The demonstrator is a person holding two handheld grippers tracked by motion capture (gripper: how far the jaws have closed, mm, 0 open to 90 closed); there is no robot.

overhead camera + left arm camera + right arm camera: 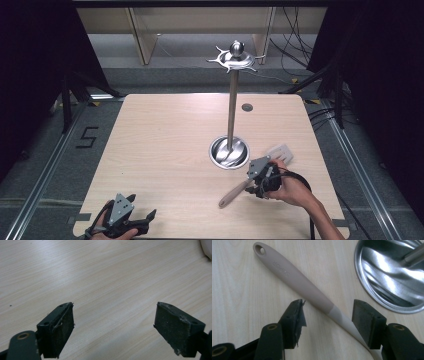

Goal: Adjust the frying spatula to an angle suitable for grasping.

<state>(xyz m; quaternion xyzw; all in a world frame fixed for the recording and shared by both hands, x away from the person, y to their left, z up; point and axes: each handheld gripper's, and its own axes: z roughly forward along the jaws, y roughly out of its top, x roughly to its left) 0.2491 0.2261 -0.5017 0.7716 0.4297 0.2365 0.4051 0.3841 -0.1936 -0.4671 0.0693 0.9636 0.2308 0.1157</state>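
The right tool (pixel 327 315) stands open, its jaws straddling the neck of a taupe-handled spatula (pixel 294 277) lying on the bench (pixel 165 145) just near of the steel stand's base (pixel 229 152). The left tool (pixel 113 326) gapes wide over bare wood at the near left edge, holding nothing.

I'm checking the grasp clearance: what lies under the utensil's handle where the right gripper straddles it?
Bare wooden table lies under the utensil's handle. The right gripper is open, its jaws either side. Nearer the camera, the handle passes behind the right-hand jaw, so nothing can be seen below it there.
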